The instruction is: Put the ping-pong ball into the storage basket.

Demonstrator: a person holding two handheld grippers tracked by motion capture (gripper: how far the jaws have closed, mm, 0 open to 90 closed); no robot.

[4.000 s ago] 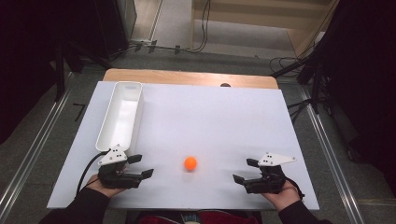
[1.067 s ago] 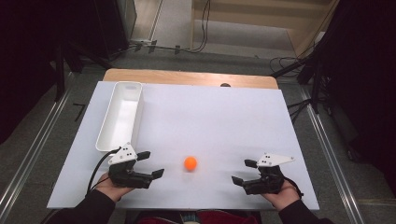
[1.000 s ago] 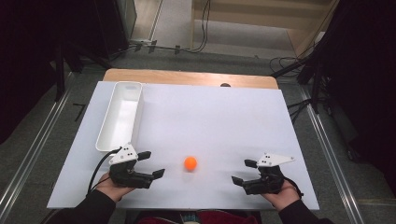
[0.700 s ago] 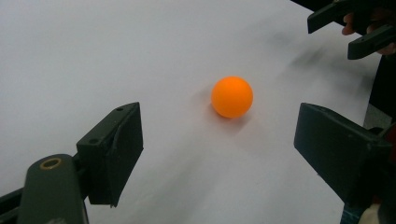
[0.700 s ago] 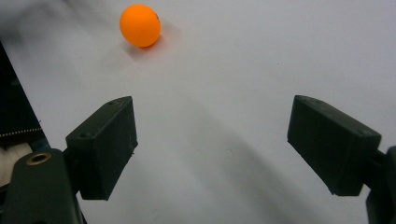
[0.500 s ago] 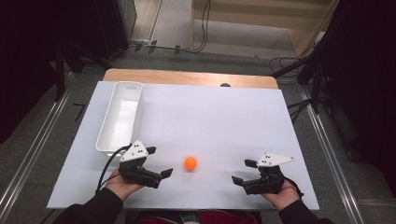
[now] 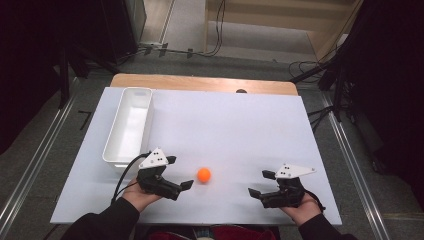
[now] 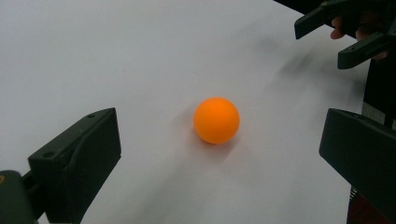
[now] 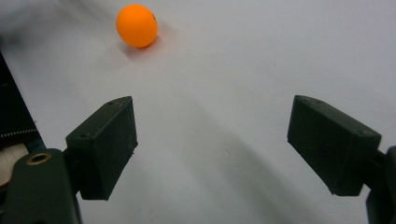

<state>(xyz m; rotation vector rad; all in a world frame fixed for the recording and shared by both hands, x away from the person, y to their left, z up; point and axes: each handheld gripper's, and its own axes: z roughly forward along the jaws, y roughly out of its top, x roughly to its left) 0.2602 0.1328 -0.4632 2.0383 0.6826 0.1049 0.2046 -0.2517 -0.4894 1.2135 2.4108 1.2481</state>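
The left hand-held gripper (image 7: pixel 182 172) has crept across the surface (image 7: pixel 240 130) toward the orange ball (image 7: pixel 203 174) since a second ago, and its jaws have just been opening; they now stand wide apart with nothing pressed between them. In the left gripper view the ball (image 8: pixel 216 120) sits ahead of the gap, roughly centred between the two black blocks but not yet inside it. My reading: this is the approach for a pick, with the closing step not yet begun.

The right hand-held gripper (image 7: pixel 261 182) rests near the front edge as before, jaws spread and empty (the ball (image 9: pixel 137 25) lies well off to its upper left in its own view).

The ball is smooth, matte and round, likely light and quick to roll on the flat, pale, low-friction sheet, so a nudge from one jaw could send it away. Farther back, near the left edge, a long white tray (image 7: pixel 129 127) with upright glossy walls stands empty, a probable destination. Beyond it, a strip of wooden edge (image 7: pixel 200 83).
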